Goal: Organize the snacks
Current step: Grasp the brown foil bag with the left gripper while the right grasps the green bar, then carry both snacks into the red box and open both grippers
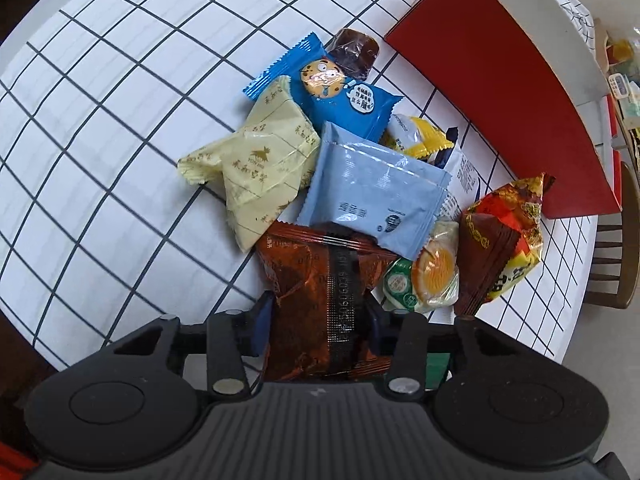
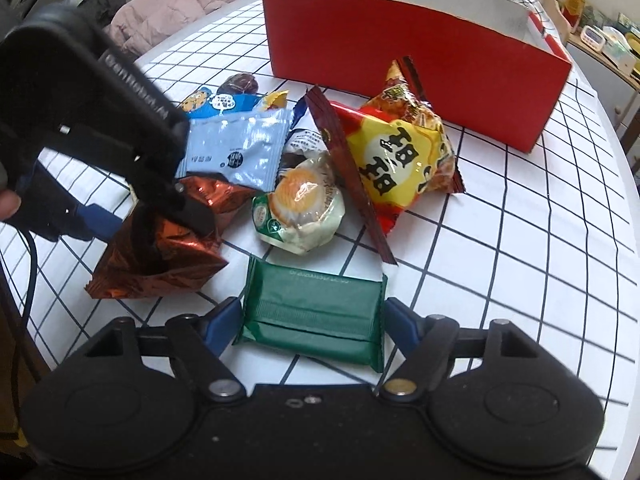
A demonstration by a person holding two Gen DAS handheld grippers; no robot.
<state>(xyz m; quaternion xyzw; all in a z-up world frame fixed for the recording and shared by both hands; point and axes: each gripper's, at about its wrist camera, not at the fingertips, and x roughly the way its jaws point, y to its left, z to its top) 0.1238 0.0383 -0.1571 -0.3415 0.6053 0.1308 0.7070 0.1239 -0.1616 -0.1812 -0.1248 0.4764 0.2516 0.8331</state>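
Left gripper [image 1: 320, 320] pinches copper packet [image 1: 316, 280]; right gripper [image 2: 312, 320], spread, straddles green packet [image 2: 316, 312]; red box [image 2: 400, 80] beyond.

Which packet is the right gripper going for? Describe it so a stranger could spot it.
Start from the red box on the checked tablecloth. The snack pile lies before it; nearest the camera, apart from it, lies a flat dark green packet, the only green rectangular one, between the right gripper fingers.

A heap of wrapped snacks is spread on the checked cloth. A copper-brown foil packet [image 1: 320, 300] lies at six o'clock, a pale blue sachet [image 1: 372, 192] at centre, a green packet [image 2: 314, 316] flat, and the red box [image 2: 416, 72] stands open at one o'clock.
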